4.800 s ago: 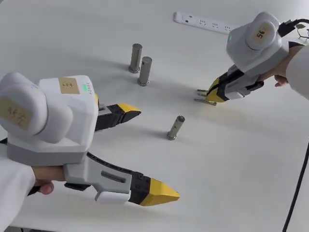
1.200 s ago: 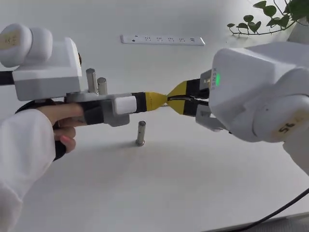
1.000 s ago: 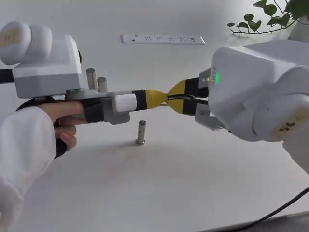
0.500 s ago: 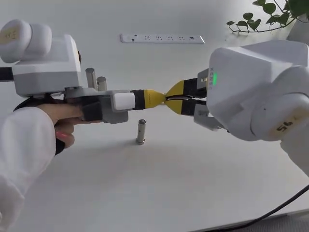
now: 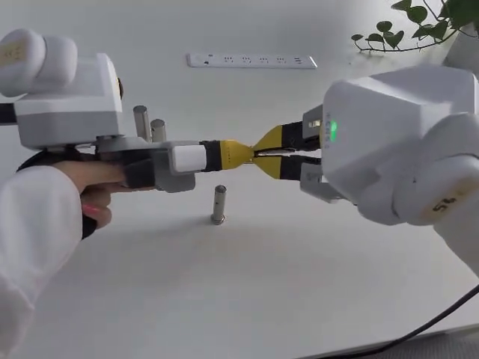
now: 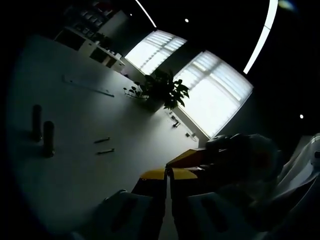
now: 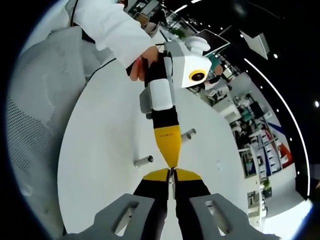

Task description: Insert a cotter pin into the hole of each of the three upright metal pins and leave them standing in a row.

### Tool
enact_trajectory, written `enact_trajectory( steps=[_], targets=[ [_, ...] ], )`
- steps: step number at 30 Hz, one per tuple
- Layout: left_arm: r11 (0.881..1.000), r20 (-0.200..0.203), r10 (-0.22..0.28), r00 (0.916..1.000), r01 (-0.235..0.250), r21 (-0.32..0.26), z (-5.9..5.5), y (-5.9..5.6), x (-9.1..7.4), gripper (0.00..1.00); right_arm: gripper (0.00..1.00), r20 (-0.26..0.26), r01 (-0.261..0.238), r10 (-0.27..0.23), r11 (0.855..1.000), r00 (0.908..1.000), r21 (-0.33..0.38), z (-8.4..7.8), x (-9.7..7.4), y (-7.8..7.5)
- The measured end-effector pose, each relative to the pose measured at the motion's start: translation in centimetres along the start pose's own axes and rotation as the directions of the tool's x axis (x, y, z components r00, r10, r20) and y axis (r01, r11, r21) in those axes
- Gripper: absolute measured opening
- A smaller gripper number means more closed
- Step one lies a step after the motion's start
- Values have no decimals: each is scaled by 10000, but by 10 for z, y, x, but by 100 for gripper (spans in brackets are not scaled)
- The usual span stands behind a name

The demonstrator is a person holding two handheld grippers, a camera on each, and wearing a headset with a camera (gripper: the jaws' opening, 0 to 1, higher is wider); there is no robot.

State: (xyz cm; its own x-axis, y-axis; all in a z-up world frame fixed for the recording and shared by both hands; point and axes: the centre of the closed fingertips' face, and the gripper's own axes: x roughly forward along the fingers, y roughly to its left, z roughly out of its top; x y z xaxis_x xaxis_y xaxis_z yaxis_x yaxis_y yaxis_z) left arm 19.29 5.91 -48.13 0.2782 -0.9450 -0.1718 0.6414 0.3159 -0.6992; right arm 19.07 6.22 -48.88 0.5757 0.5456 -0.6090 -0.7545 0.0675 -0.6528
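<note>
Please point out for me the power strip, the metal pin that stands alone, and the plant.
power strip (image 5: 251,60), head view, middle of its white body.
lone metal pin (image 5: 218,203), head view, middle of its upright shaft.
plant (image 6: 162,92), left gripper view, middle of its dark leaves.

White table (image 5: 224,299) bears three upright pins (image 5: 218,204), power strip (image 5: 251,60).

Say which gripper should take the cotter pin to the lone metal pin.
Right, probably: the right gripper is shut on the cotter pin near the lone metal pin; the left gripper only touches its tip.
</note>
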Motion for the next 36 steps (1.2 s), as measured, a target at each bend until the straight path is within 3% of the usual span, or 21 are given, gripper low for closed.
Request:
enact_trajectory(
  steps=[10, 14, 15, 18, 19, 20, 22, 23, 25, 26, 27, 30, 31, 34, 36],
  targets=[
    [9993, 16, -92, 10000, 91, 349, 0, -3, -1, 0, 9, -186, 68, -62, 9995, 9998, 305, -9, -1, -2],
    [9944, 18, -123, 9999, 121, 1052, 2, -4, -6, 0, 11, -65, -378, 397, 9825, 9992, 1824, -21, -1, 3],
    [9921, -35, -161, 9999, 164, 1242, 1, -5, -7, 0, 12, 196, -570, 538, 9685, 9984, 2424, -21, -1, 4],
    [9848, -100, -155, 9998, 170, 1726, 0, -5, -11, 0, 12, 679, -934, 750, 9387, 9949, 3320, -22, -2, 4],
    [9834, -91, -200, 9998, 213, 1804, 0, -6, -12, 0, 12, 870, -1229, 970, 9176, 9915, 3781, -22, -2, 6],
    [9824, -103, -215, 9997, 230, 1852, 0, -6, -13, 0, 12, 953, -1311, 1013, 9088, 9903, 3960, -22, -3, 6],
    [9600, -220, -177, 9996, 231, 2789, -2, -5, -15, 0, 13, 1650, -1820, 1145, 8533, 9796, 4887, -18, -3, 5],
    [9528, -300, -255, 9992, 334, 3019, -3, -7, -16, 0, 13, 2026, -2125, 1196, 8163, 9719, 5371, -16, -4, 4],
    [9340, -370, -439, 9983, 542, 3532, -5, -11, -18, 0, 12, 2648, -2642, 1263, 7633, 9560, 5896, -10, -8, 4],
    [9280, -479, -476, 9977, 619, 3673, -6, -13, -18, 0, 11, 2835, -2805, 1274, 7443, 9505, 6061, -8, -8, 4],
    [9175, -668, -425, 9969, 654, 3922, -9, -13, -19, 0, 10, 3042, -2952, 1273, 7376, 9441, 6073, -6, -9, 3],
    [9168, -735, -585, 9956, 827, 3908, -12, -17, -19, 0, 9, 3324, -3308, 1459, 7180, 9318, 6124, -2, -10, 5],
    [9021, -736, -456, 9962, 727, 4253, -10, -15, -19, 0, 9, 3560, -3590, 1574, 6970, 9211, 6207, 2, -11, 8],
    [8837, -849, -617, 9945, 940, 4586, -10, -22, -20, 0, 9, 3765, -3781, 1637, 6920, 9118, 6149, 9, -12, 11],
    [8712, -920, -706, 9933, 1063, 4793, -9, -25, -20, 0, 7, 3682, -3810, 1800, 7036, 9122, 5998, 10, -10, 14]
  ],
)
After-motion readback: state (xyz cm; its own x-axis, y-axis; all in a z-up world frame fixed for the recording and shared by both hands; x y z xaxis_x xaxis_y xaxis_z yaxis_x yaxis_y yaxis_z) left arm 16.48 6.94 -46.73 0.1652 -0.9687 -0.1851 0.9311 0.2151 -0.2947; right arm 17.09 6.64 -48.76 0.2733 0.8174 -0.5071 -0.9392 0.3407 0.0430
